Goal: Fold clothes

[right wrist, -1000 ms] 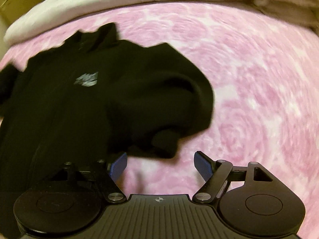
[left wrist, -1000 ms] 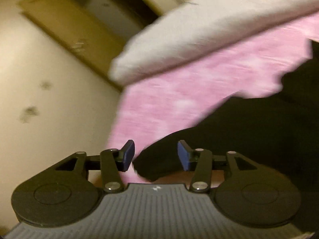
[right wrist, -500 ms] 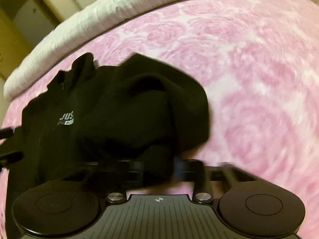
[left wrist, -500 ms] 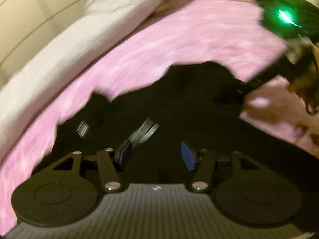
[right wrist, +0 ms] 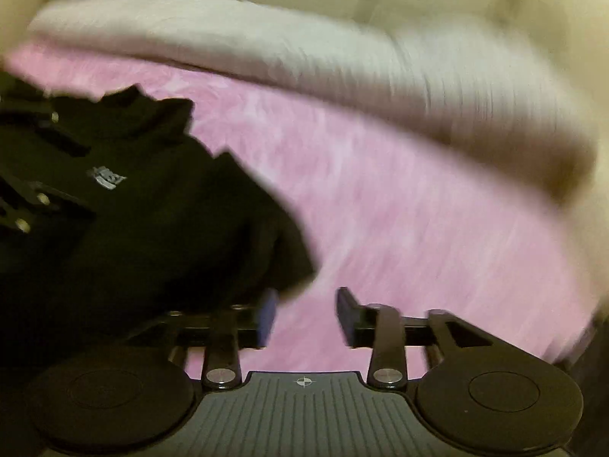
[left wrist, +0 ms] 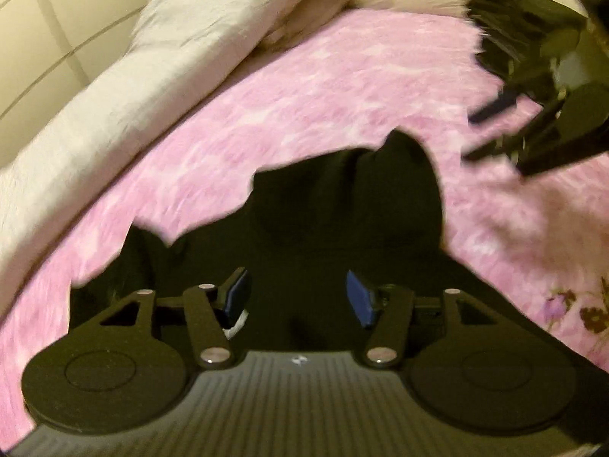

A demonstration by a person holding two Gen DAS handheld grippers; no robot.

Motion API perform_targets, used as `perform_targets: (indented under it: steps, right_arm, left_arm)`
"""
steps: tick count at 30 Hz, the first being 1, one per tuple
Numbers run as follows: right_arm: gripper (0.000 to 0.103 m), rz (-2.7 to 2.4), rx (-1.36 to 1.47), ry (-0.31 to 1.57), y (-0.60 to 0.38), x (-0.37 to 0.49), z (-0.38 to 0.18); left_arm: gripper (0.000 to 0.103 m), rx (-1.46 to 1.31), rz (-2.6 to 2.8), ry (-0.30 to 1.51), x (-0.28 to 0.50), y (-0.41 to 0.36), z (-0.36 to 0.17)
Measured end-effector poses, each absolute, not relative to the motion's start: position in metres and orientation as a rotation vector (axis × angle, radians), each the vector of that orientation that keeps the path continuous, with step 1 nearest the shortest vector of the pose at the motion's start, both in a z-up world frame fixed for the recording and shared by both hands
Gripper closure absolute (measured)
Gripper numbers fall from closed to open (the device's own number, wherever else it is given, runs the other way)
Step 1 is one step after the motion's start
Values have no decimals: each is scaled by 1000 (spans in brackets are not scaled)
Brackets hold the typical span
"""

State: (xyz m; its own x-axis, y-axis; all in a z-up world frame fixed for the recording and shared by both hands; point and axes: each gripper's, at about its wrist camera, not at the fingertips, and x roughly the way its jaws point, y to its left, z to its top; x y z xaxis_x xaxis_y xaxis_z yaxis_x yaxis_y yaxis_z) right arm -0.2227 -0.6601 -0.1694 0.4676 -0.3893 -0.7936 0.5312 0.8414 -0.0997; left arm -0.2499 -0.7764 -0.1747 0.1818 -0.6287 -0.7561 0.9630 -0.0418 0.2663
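A black garment lies rumpled on the pink blanket. In the right wrist view the black garment fills the left side and shows a small white logo. My left gripper hovers open over the garment's middle, with fabric behind both pads and nothing pinched. My right gripper is open just past the garment's right edge, pink blanket between its fingers. The right gripper also shows blurred at the upper right of the left wrist view. The left gripper shows at the far left edge.
A white rolled duvet runs along the far side of the pink blanket, and the duvet lies against a pale wall. A flower-patterned patch sits at the right edge. Both views are motion-blurred.
The left view swung from the wall and bed edge to above the garment. The right gripper's fingers drew close at the garment's fold, then parted, and it shifted right off the fabric's edge.
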Motion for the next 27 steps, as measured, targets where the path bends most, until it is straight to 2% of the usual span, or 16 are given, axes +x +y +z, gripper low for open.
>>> perform_targets:
  steps: [4, 7, 8, 9, 10, 15, 19, 22, 27]
  right_arm:
    - [48, -652, 456, 908, -666, -254, -187]
    - [46, -669, 525, 903, -657, -268, -190]
    - [45, -669, 541, 900, -652, -271, -191]
    - [44, -665, 562, 893, -648, -273, -190]
    - [44, -658, 587, 882, -645, -275, -191]
    - [34, -615, 738, 799, -640, -269, -197]
    - [32, -571, 845, 724, -644, -254, -201]
    - [30, -506, 872, 692, -646, -234, -202]
    - [26, -333, 879, 703, -640, -188, -205]
  left_arm:
    - [41, 1033, -1501, 336, -280, -824, -189]
    - [44, 1048, -1523, 344, -276, -836, -187]
    - [50, 1050, -1528, 351, -273, -839, -185]
    - [71, 1052, -1533, 358, -271, -842, -184]
    - [87, 1054, -1537, 365, -269, -845, -182]
    - [92, 1027, -1535, 409, -248, -845, -167]
    - [94, 847, -1395, 497, -186, -771, -114]
    - [94, 816, -1242, 580, -140, -704, -94]
    - [94, 792, -1025, 732, -89, -616, -107]
